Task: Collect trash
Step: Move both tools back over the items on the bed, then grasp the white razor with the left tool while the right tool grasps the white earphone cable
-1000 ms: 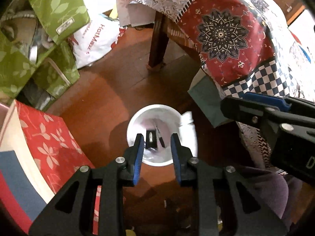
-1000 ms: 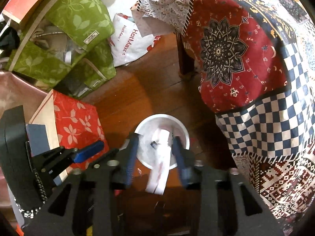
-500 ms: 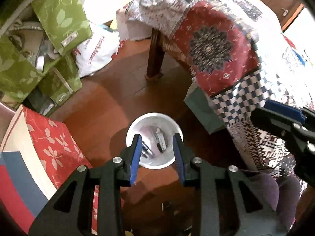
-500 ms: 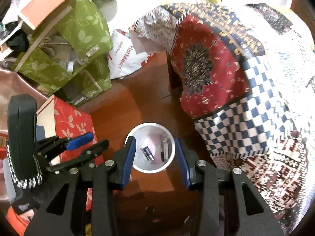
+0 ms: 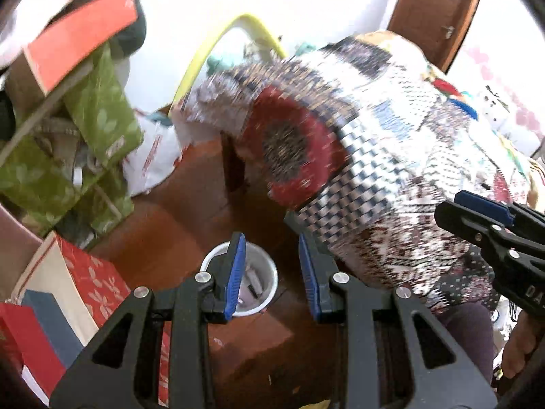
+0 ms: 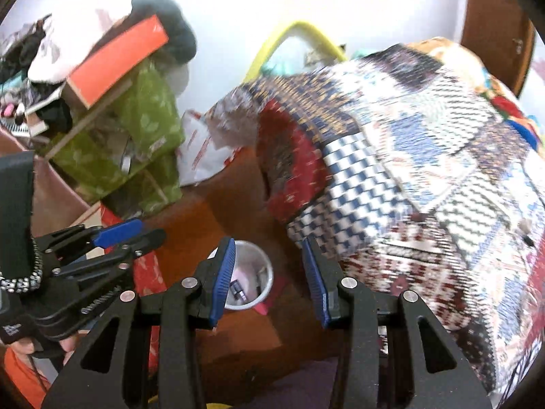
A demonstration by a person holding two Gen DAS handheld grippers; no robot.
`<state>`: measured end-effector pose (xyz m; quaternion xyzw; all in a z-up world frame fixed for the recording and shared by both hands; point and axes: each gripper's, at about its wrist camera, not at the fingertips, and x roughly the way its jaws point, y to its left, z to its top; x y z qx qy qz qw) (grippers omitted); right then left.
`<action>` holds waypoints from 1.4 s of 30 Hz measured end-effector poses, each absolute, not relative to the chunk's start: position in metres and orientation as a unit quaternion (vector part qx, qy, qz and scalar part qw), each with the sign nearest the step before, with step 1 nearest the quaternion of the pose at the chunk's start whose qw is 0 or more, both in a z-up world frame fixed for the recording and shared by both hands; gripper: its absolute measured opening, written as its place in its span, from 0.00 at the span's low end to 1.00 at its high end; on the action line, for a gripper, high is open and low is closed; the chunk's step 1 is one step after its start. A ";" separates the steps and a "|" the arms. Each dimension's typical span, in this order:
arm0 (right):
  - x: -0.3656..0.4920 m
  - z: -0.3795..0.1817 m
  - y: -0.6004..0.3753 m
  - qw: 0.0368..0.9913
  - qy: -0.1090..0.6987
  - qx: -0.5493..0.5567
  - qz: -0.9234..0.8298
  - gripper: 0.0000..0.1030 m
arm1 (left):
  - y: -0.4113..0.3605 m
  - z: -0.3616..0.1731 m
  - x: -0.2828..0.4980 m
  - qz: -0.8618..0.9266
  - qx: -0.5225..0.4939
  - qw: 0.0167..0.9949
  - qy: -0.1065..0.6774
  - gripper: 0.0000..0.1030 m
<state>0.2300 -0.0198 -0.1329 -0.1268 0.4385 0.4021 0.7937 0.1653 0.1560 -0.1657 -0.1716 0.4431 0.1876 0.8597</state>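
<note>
Both your grippers, left [image 5: 272, 274] and right [image 6: 269, 277], are spread wide and hold nothing. The bin [image 5: 264, 266] stands on the floor below, slightly left of each; it holds trash.

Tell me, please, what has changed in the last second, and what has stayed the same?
Both grippers have lifted up and away from the white bin, which now looks smaller. A second ago a white strip hung between the right gripper's fingers; it is gone now. The left gripper is open and empty, as before. The bin stays on the wooden floor beside the patchwork cloth.
</note>
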 end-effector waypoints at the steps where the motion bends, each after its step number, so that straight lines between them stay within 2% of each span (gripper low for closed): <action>1: 0.230 -0.127 -0.031 0.801 0.432 -0.121 0.396 0.36 | 0.150 -0.159 0.166 0.184 -0.169 0.864 0.438 0.31; 10: 0.232 -0.089 -0.117 0.853 0.392 -0.075 0.336 0.36 | 0.079 -0.105 0.185 0.127 -0.128 0.902 0.393 0.31; 19: 0.242 -0.074 -0.204 0.893 0.371 -0.044 0.249 0.36 | -0.003 -0.089 0.226 0.045 -0.080 0.916 0.390 0.31; 24: 0.254 -0.075 -0.256 0.908 0.375 -0.022 0.187 0.36 | -0.045 -0.091 0.253 0.006 -0.062 0.915 0.398 0.31; 30: 0.266 -0.084 -0.309 0.914 0.385 -0.010 0.128 0.36 | -0.090 -0.103 0.292 -0.025 -0.052 0.907 0.417 0.36; 42: 0.317 -0.139 -0.381 0.891 0.446 0.010 0.083 0.36 | -0.163 -0.155 0.378 -0.063 -0.012 0.879 0.472 0.37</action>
